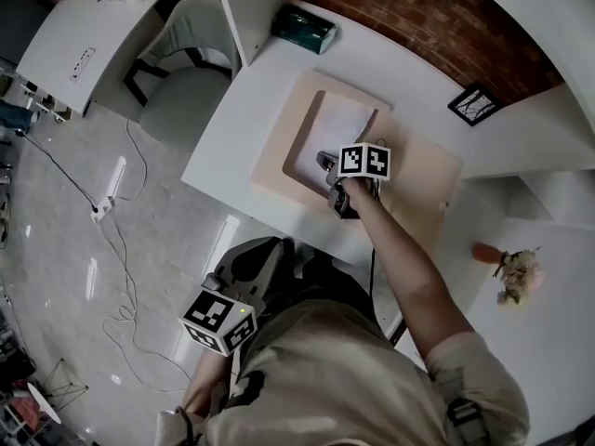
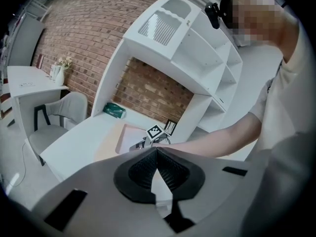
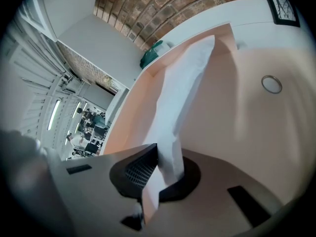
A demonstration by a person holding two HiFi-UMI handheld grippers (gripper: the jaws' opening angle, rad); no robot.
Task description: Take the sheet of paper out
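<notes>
A white sheet of paper (image 1: 340,122) lies in an open beige folder (image 1: 286,152) on the white desk (image 1: 237,128). My right gripper (image 1: 327,165) reaches over the folder's near side and is shut on the sheet's near edge. In the right gripper view the sheet (image 3: 183,90) runs up from between the closed jaws (image 3: 163,158), bent and lifted off the beige folder (image 3: 232,117). My left gripper (image 1: 270,249) hangs below the desk's front edge, away from the folder. Its jaws (image 2: 157,151) meet at the tips with nothing between them.
A green box (image 1: 304,28) sits at the desk's back, and a small framed picture (image 1: 474,103) at the right. A grey chair (image 1: 191,72) stands left of the desk. A vase of flowers (image 1: 509,269) is on the right. Cables (image 1: 112,249) trail on the floor. A metal ring (image 3: 271,84) shows on the folder.
</notes>
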